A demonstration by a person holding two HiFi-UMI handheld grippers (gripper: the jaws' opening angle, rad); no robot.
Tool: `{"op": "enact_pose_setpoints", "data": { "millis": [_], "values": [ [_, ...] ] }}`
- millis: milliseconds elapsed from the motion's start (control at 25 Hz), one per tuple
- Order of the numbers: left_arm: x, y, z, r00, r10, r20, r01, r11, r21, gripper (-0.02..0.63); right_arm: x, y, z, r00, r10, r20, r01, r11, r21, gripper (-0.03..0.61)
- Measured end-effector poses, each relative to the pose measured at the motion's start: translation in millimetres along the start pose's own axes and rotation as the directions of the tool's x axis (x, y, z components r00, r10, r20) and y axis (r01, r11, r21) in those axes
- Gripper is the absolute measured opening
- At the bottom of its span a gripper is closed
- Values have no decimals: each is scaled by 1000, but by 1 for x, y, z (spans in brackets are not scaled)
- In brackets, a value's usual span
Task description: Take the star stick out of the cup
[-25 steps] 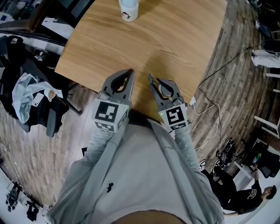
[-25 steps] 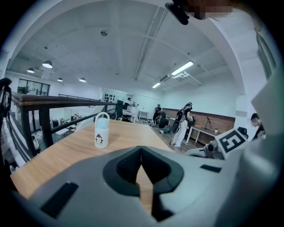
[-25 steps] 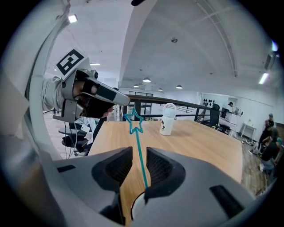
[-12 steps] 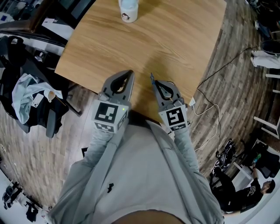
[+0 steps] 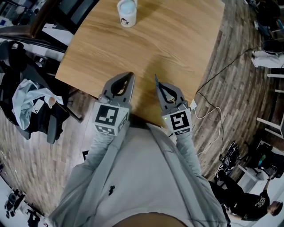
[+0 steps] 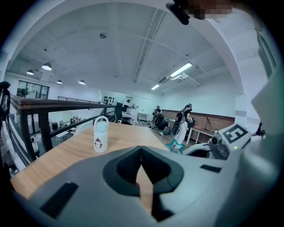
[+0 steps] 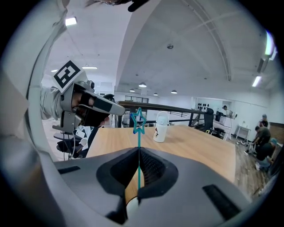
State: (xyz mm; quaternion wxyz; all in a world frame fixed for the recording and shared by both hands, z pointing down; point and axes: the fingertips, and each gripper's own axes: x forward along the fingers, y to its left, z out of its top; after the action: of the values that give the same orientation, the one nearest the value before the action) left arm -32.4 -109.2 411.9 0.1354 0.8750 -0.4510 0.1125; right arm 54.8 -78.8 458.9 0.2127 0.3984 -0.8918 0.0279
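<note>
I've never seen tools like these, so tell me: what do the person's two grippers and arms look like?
The left gripper and right gripper are grey plastic, each with two fingers tapering to a point. Each carries a cube of black-and-white square markers; a small green light glows on the right one. The sleeves are light grey.

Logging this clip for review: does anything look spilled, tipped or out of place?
Nothing stands out. The cup stands upright at the far end of the table. The star stick is out of it, clamped in the shut right gripper. The left gripper is shut, empty.
</note>
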Motion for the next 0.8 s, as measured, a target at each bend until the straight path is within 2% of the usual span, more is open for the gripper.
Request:
{"op": "enact_pose_setpoints", "data": {
  "millis": [440,800],
  "values": [
    [7,-11,23,999,-34,37,32,998,45,20,-26,-26,33,992,-83,99,76,994,74,18],
    [18,-26,42,994,-85,63,80,994,80,20,-58,-51,56,967,-163,194,135,980,148,18]
  ]
}}
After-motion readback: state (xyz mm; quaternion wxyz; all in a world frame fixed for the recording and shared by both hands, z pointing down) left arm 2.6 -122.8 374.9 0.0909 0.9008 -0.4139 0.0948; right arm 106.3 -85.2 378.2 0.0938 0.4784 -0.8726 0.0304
